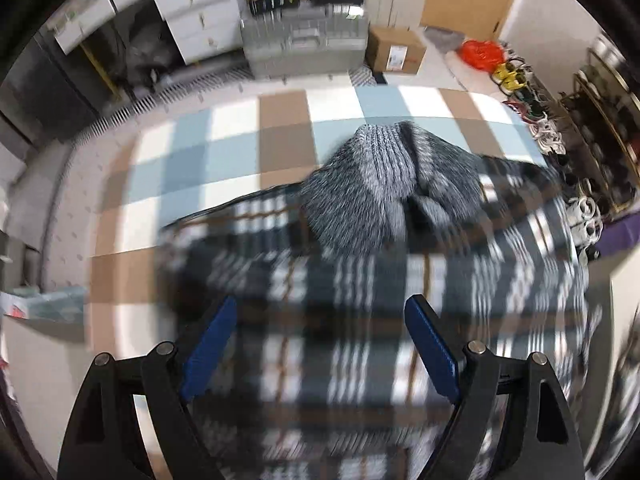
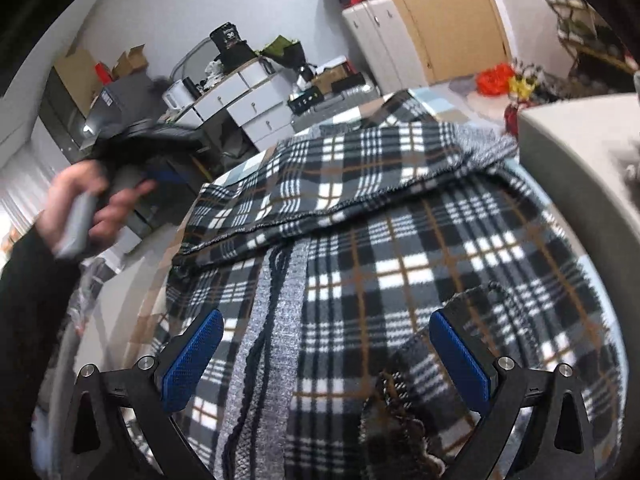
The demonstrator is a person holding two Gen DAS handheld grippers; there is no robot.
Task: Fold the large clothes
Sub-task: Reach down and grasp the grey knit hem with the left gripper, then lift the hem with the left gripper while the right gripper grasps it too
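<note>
Plaid fleece everywhere, basically. The big plaid garment (image 2: 400, 240) in black, white and grey with thin brown lines is spread flat over a checked bed cover (image 1: 240, 140) of blue, tan and white squares. One panel of it is folded across the far part, its stitched edge running diagonally over the layer underneath. A grey ribbed knit hood (image 1: 384, 184) sits bunched at the far end of the garment in the left wrist view, and a grey knit strip (image 2: 280, 320) with a dark stripe runs along the near-to-far direction in the right wrist view.

The left gripper (image 1: 320, 344) points down over the plaid, its blue pads wide apart, nothing pinched between them; that view is pretty smeared. The right gripper (image 2: 326, 356) is also spread open above the cloth, the knit strip lying between the pads but not squeezed. A fringed edge of the garment sits just by its right pad.

In the right wrist view the person's left hand (image 2: 80, 208), in a dark sleeve, holds the other gripper's handle off to the left, clear of the bed.

Far side of the room: white drawers (image 1: 200, 16), a cardboard box (image 1: 396, 50), shoes (image 1: 548, 132) along the right.
</note>
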